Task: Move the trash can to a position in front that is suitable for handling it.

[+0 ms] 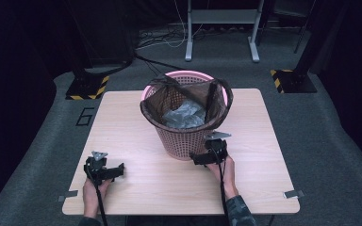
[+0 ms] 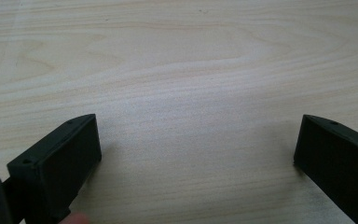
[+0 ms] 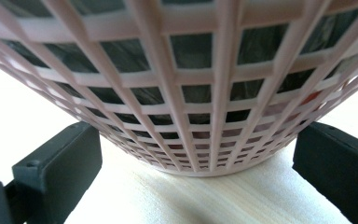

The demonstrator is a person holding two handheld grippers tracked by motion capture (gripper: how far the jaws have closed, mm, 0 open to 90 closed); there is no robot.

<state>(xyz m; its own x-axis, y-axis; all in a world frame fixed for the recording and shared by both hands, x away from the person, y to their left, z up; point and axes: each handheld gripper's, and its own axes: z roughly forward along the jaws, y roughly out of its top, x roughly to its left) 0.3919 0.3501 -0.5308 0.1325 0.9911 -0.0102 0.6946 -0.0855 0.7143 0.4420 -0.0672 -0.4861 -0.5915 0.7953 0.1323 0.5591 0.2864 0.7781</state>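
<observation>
A pink lattice basket (image 1: 179, 139) stands at the back middle of the wooden table (image 1: 132, 136). A dark bag (image 1: 162, 99) lines it and hangs partly over the rim, with crumpled grey plastic (image 1: 185, 115) inside. My right gripper (image 1: 202, 155) sits at the basket's near right foot. In the right gripper view it (image 3: 196, 140) is open, its jaws standing either side of the basket's (image 3: 186, 79) lower wall. My left gripper (image 1: 119, 168) rests at the table's front left, and in its own view it (image 2: 198, 135) is open over bare wood with nothing between the jaws.
Bare table top (image 2: 191, 60) stretches ahead of the left gripper. Behind the table, a grey metal stand (image 1: 221, 28) is on the floor, with yellow-and-black striped bases at back left (image 1: 87, 87) and back right (image 1: 290, 80). Cables lie on the grey floor.
</observation>
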